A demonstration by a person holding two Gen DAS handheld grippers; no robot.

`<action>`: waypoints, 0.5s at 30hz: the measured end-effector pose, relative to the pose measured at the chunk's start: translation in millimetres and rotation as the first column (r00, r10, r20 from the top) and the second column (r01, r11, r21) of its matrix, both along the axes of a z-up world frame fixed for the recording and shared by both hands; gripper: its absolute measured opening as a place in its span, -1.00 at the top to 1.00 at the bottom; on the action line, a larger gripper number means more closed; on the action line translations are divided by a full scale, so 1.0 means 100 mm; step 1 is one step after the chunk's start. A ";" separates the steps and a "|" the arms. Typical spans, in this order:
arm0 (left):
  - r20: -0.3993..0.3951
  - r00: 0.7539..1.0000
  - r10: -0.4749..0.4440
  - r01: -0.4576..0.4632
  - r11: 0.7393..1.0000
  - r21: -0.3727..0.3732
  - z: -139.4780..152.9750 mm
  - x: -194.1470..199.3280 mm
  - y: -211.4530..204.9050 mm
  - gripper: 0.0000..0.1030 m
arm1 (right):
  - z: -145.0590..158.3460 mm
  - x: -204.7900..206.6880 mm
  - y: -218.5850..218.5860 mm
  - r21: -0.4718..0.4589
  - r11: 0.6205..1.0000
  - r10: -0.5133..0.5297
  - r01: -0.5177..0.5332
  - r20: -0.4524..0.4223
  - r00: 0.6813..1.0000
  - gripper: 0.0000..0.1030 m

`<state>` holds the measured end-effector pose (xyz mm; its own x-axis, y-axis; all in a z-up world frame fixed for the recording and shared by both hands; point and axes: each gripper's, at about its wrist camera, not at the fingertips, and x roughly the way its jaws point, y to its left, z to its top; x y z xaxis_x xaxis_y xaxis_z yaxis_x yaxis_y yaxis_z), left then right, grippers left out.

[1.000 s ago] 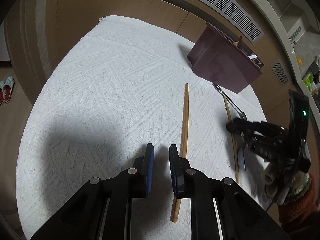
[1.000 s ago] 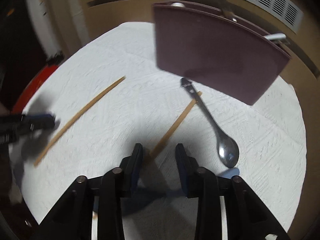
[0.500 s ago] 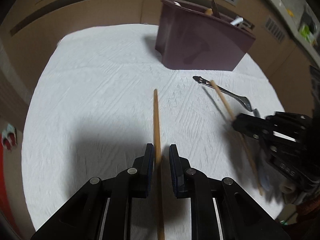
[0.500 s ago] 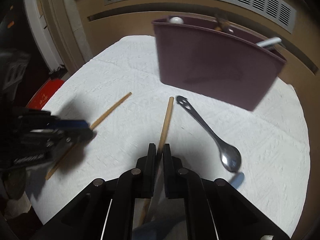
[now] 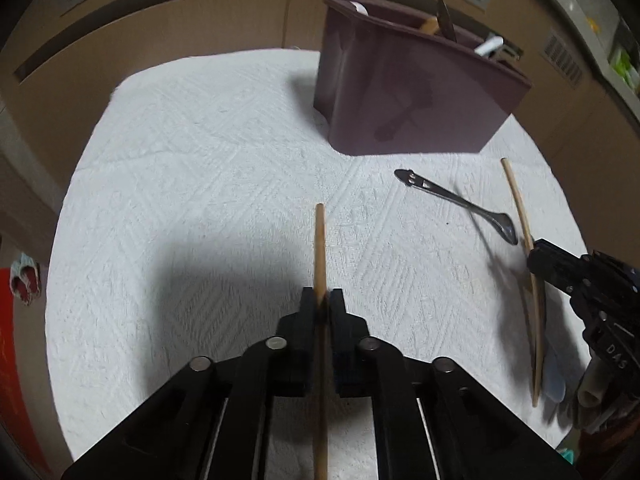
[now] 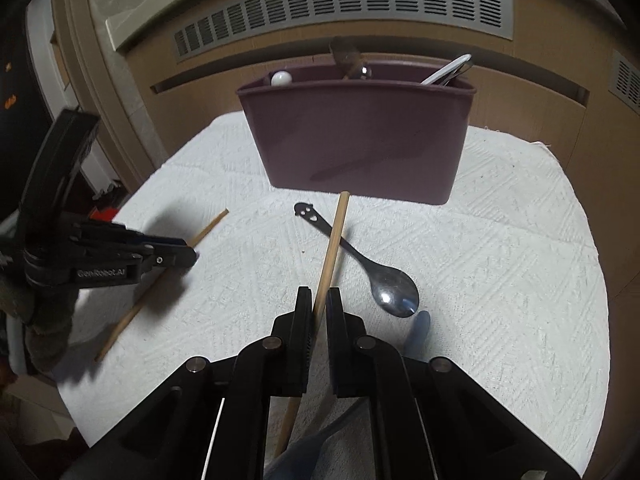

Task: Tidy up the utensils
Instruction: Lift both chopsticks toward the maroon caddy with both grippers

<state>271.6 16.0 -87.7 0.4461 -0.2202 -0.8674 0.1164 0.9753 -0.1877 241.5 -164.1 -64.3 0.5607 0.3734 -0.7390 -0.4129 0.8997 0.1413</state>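
Observation:
My left gripper [image 5: 321,298] is shut on a wooden chopstick [image 5: 319,248] and holds it above the white cloth [image 5: 200,184]. My right gripper [image 6: 318,298] is shut on a second wooden chopstick [image 6: 334,240], its tip raised toward the maroon utensil holder [image 6: 360,144]. A metal spoon [image 6: 360,264] lies on the cloth under that chopstick. The holder [image 5: 408,96] stands at the back with several utensils in it. In the left wrist view the right gripper [image 5: 538,254] holds its chopstick [image 5: 520,216] at the right. In the right wrist view the left gripper [image 6: 188,256] holds its chopstick [image 6: 208,226] at the left.
The cloth covers a round table whose edges fall away on all sides. A brown wall with vent grilles [image 6: 344,4] rises behind the holder. The spoon also shows in the left wrist view [image 5: 456,204]. A red item [image 5: 16,336] lies on the floor at left.
Both grippers closed fully on their chopsticks and lifted them off the cloth. The right gripper's chopstick tip rose toward the holder. The spoon stayed put.

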 end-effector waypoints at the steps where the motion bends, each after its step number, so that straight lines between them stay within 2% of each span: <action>1: 0.021 0.999 0.025 -0.024 0.998 -0.058 0.03 -0.08 0.04 0.91 | 0.03 -0.02 -0.02 0.011 1.000 -0.001 0.001 0.008 1.000 0.88; 4: 0.088 0.991 0.102 -0.083 0.976 -0.200 0.19 -0.26 0.14 0.91 | 0.14 -0.08 -0.07 0.041 0.999 0.000 -0.001 0.032 0.999 0.88; 7: 0.141 0.982 0.127 -0.091 0.967 -0.239 0.34 -0.35 0.17 0.92 | 0.23 -0.12 -0.12 0.069 0.998 -0.003 0.001 0.034 0.999 0.89; 9: 0.152 0.982 0.114 -0.082 0.975 -0.204 0.37 -0.36 0.14 0.91 | 0.28 -0.14 -0.14 0.061 0.998 -0.010 0.008 0.044 0.999 0.89; 12: 0.067 0.996 0.055 -0.046 0.991 -0.129 0.24 -0.28 0.08 0.87 | 0.28 -0.17 -0.15 0.049 0.999 -0.011 0.009 0.044 0.999 0.89; 15: 0.037 0.999 0.018 -0.016 0.998 -0.053 0.11 -0.28 0.00 0.85 | 0.24 -0.22 -0.16 0.040 0.999 -0.010 0.009 0.042 0.999 0.88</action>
